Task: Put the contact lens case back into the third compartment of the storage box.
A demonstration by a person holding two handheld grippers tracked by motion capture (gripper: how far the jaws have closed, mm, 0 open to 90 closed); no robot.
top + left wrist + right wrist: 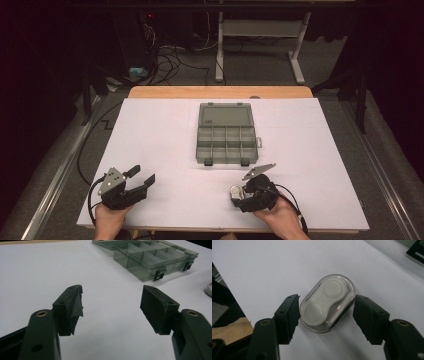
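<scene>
The little clear case with a white double-cup holder inside lies flat on the white table, near the front edge and a bit to the right. The right gripper sits around it, one jaw on each side. The left jaw is right at the case's edge and the right jaw looks just off it, so the jaws are open and not squeezing. No grip is on the case yet.

Farther back, in the middle of the table, is the grey box with compartments. Its lid is laid open and its small compartments look bare.

Over on the left, near the front, the left gripper rests with its jaws wide open and nothing between them.

I think this is the picking-up step. Next the right jaws need to close evenly on the case's two long sides, then lift it straight and carry it to the box without letting it slip.
</scene>
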